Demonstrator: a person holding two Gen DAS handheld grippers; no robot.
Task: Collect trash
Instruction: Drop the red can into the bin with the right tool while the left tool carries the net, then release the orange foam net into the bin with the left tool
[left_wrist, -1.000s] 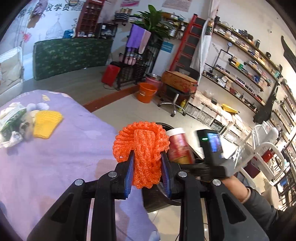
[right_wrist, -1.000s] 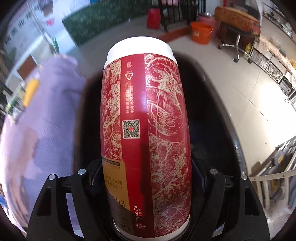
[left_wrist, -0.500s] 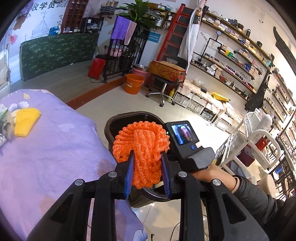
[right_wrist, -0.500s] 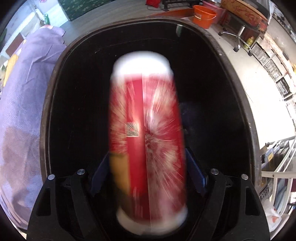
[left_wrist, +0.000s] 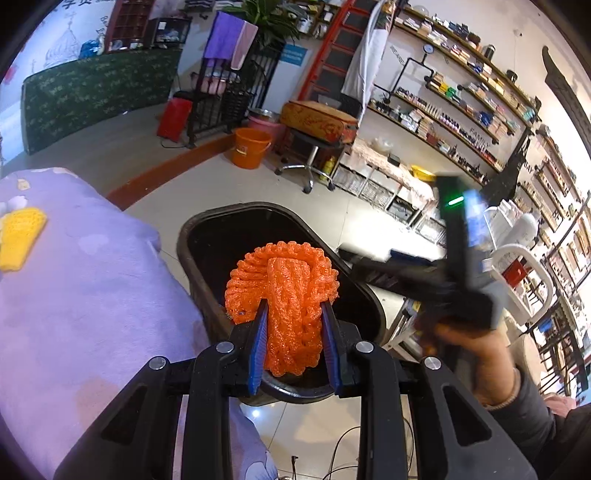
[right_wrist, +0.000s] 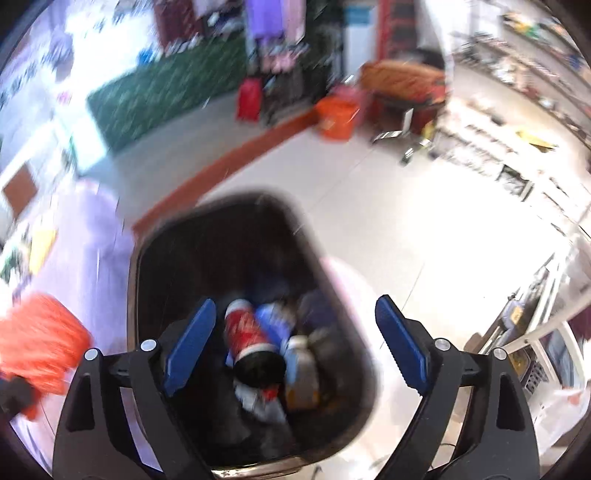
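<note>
My left gripper (left_wrist: 293, 343) is shut on an orange foam net (left_wrist: 282, 295) and holds it over the near rim of a black trash bin (left_wrist: 199, 229). My right gripper (right_wrist: 295, 347) is open and empty above the same bin (right_wrist: 147, 258). A red and gold cup (right_wrist: 247, 336) lies inside the bin among other trash. The orange net also shows blurred at the left of the right wrist view (right_wrist: 40, 343). The right gripper's body shows blurred in the left wrist view (left_wrist: 443, 273), right of the bin.
A purple-covered table (left_wrist: 74, 280) lies left of the bin, with a yellow foam net (left_wrist: 20, 236) on it. An orange bucket (left_wrist: 251, 147), a stool (left_wrist: 310, 147) and shelves stand across the tiled floor. A white rack (left_wrist: 524, 266) stands at right.
My right gripper opened and let the red cup fall into the bin, then rose and pulled back. My left gripper carried the orange net closer over the bin.
</note>
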